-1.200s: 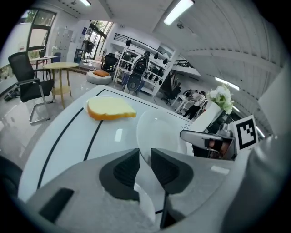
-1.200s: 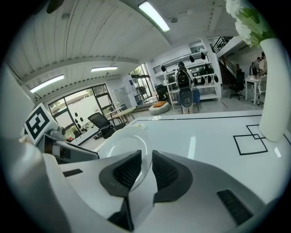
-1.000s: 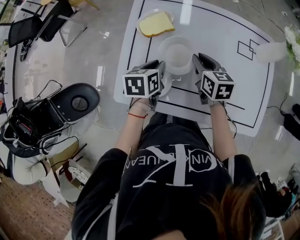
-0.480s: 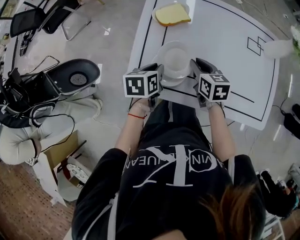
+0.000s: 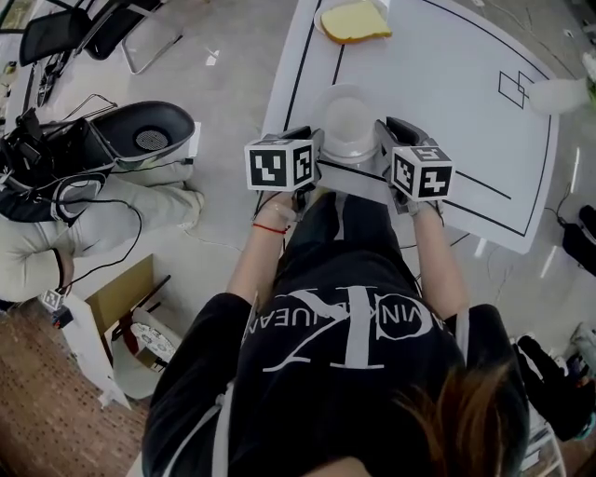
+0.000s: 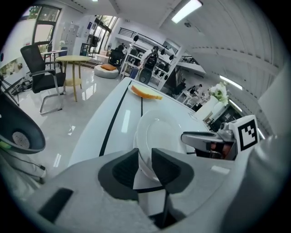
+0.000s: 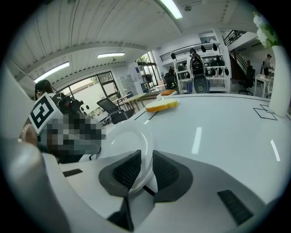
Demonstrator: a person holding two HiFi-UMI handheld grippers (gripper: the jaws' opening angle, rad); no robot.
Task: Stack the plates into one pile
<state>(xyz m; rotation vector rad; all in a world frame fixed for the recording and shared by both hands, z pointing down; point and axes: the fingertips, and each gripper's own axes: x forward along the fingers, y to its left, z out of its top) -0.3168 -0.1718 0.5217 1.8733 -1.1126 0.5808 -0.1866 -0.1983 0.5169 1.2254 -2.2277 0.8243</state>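
Glossy grey floor (image 5: 228, 102), black office chair (image 6: 40, 68), round wooden table (image 6: 76, 58), ceiling strip lights (image 6: 186, 10)

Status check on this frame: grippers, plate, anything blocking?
Both shut on plate: left gripper and right gripper, on opposite rims. It sits at the table near edge. Only bread at far end, not in the way.

The black shirt (image 5: 233, 391) bears a large monogram and letters "VINK", "UEAN"

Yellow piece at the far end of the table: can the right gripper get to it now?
Probably not yet: the right gripper is clamped on the white plate's rim, opposite the left gripper. The table between looks free, but the yellow piece lies at its far end.
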